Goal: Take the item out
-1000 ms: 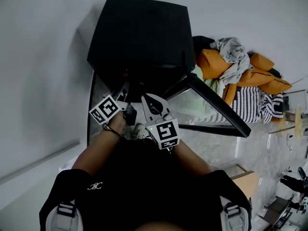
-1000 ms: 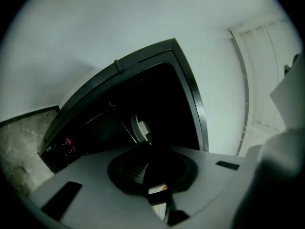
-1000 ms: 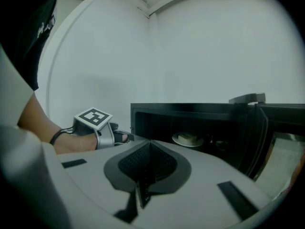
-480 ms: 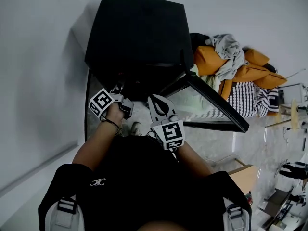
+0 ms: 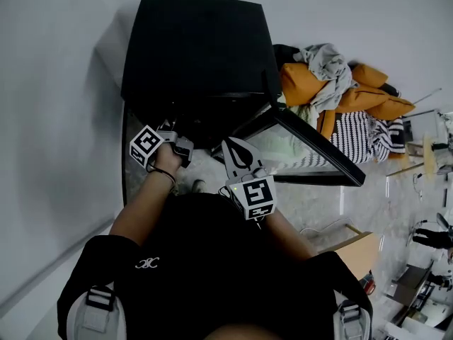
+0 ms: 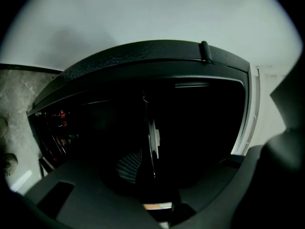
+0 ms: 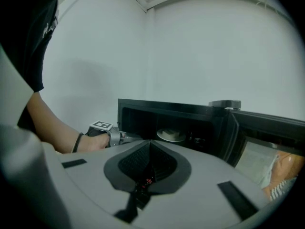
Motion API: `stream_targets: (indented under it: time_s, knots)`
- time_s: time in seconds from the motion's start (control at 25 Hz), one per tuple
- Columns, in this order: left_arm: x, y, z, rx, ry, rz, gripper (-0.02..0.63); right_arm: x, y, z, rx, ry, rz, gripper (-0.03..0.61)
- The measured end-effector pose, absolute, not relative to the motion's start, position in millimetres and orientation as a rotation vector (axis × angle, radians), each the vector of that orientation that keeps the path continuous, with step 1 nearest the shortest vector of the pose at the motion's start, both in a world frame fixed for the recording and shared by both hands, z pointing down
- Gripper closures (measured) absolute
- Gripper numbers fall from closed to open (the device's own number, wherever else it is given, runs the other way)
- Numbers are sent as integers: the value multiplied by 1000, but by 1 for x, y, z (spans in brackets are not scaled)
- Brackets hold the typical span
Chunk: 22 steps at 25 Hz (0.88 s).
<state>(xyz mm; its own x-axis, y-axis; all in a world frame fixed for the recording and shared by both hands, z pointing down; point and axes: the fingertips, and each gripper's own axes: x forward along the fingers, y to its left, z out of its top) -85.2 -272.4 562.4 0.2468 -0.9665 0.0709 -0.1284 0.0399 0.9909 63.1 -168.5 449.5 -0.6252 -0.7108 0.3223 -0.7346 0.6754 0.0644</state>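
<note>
Holds the left gripper [image 5: 182, 146] level at the left edge of the oven [image 5: 195, 48] mouth, with jaws just spread to their widest and nothing caught between them, so far as the dark view tells. Holds the right gripper [image 5: 235, 147] before the middle of the mouth, tipped slightly down, with jaws together and empty. Shows, past both, a pale plate [image 7: 170, 135] deep inside the oven, bearing a small pale lump [image 7: 170, 131], well apart from either tool, with the door [image 5: 311, 151] swung open to the right. Looks stiff, light, smooth and breakable, likely ceramic. Calls for a pinch on the near rim, kept level to stop the lump sliding; could slip from a shallow bite or knock the oven on the way out
</note>
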Motion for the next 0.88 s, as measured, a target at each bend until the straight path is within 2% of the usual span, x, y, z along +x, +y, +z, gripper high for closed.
stream_targets:
  time_s: [0.88]
  knots:
    - [-94, -291, 573, 1302, -1138, -925, 517, 69, -181, 452, 1219, -2543, 152, 571]
